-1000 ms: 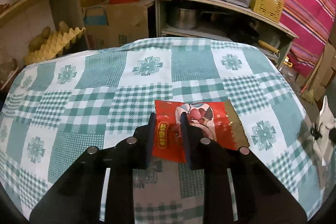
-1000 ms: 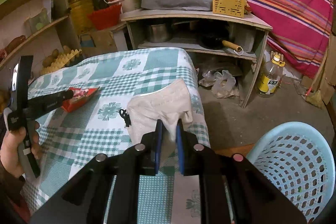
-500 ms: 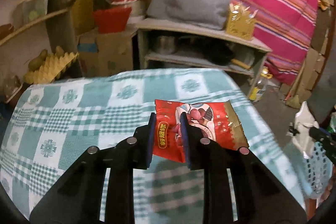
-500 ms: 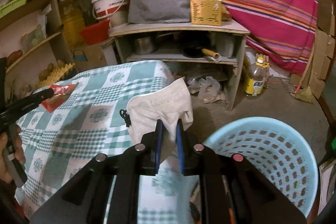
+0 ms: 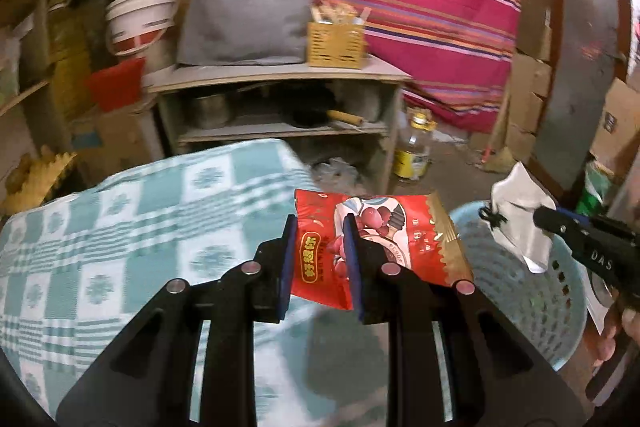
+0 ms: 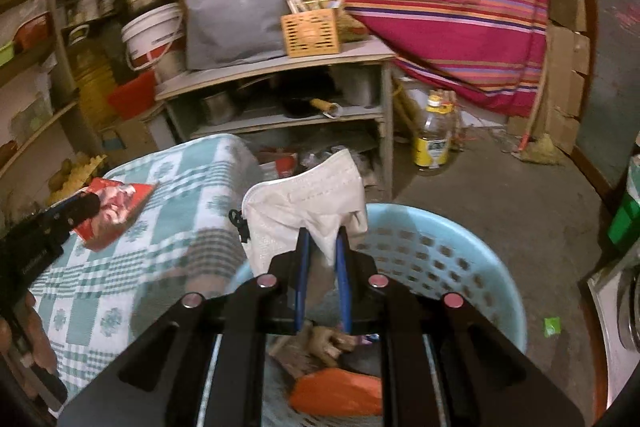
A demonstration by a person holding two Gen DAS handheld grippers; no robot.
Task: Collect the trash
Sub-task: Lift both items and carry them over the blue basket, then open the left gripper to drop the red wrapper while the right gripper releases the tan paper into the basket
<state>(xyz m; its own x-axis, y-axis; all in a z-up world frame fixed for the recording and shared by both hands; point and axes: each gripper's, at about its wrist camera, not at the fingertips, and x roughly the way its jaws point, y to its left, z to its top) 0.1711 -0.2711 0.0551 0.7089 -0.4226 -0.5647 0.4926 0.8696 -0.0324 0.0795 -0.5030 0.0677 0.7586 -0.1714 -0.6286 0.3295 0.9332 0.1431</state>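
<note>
Both hands swing off the table now! The left gripper, clamped on the red wrapper, has carried it past the table's edge, with the basket at its 3 o'clock. The right gripper pinches the white mask and has reached the basket's rim, mask hanging over the trash inside. 2 drops look imminent.

right gripper jaws clamp white mask | above blue basket | trash inside
</note>
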